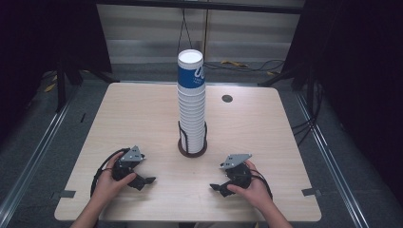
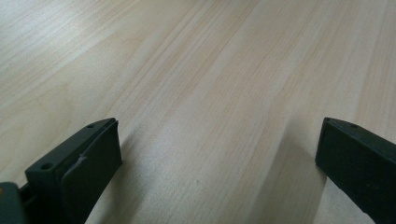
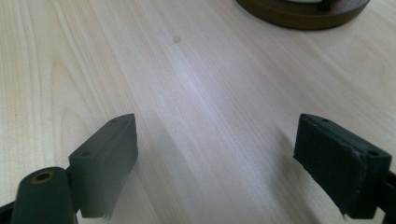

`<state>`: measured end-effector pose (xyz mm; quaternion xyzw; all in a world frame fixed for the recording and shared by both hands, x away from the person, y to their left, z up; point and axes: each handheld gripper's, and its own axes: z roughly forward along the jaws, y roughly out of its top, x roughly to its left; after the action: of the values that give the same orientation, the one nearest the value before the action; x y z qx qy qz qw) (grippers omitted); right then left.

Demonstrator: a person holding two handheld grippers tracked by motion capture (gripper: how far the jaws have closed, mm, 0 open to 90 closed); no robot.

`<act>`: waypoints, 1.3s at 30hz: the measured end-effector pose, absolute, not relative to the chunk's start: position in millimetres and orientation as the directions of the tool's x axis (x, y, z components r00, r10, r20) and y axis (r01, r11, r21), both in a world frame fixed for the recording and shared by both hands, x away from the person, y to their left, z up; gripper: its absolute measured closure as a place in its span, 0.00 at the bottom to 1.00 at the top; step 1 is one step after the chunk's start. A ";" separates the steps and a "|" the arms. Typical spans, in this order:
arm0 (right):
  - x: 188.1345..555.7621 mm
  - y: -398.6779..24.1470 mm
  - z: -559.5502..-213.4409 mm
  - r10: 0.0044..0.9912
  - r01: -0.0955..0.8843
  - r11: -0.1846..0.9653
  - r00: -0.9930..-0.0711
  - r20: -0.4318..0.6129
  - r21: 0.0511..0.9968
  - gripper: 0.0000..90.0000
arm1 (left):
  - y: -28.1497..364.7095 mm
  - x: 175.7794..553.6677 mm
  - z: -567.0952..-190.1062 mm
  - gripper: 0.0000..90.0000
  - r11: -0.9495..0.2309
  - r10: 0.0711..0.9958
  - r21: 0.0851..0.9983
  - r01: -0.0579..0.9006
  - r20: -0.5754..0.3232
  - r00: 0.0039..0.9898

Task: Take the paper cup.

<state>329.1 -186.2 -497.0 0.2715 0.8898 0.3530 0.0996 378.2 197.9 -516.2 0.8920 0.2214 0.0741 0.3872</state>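
A: You are resting both grippers on the near part of the table [image 1: 119,114], one to each side of the stack of paper cups [image 1: 191,104]. Your left gripper [image 1: 142,180] is lying with its jaws standing wide and nothing but bare wood grain between them; you are seeing the same in the left gripper view [image 2: 219,154].

B: And the right one?

A: Your right gripper [image 1: 219,186] is also sitting wide and holding nothing. In the right gripper view [image 3: 215,154] its jaws are pointing across the table toward the round dark wooden base [image 3: 303,11] of the cup holder.

B: So where is the stack lying from your fingers?

A: It is standing upright at the middle of the table, ahead of both hands and between them, so its long axis is running straight up. From your left gripper it is lying forward and to the right; from your right, forward and to the left. Both are looking about equally near, and I cannot tell you which is closer.

B: What are you dealing with in the cups?

A: They are looking like thin, smooth white paper cones nested tightly, their rims making fine ridges up the column, with a blue printed cup [image 1: 191,73] on top. Slim black wire uprights [image 1: 181,135] are hugging the lowest cups above the base. I am judging that the top cup is needing a light sideways grip up high, as the tall column is looking easy to tip
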 end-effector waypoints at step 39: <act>352.9 -188.4 -426.9 0.560 0.433 0.538 -0.825 0.077 0.723 0.15 | 182.1 388.0 -431.4 0.18 -0.545 0.411 0.728 0.416 -0.201 0.889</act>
<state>352.9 -188.4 -426.9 0.2843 0.8731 0.3874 0.0819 388.0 182.1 -431.4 0.8788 0.2354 -0.0031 0.4151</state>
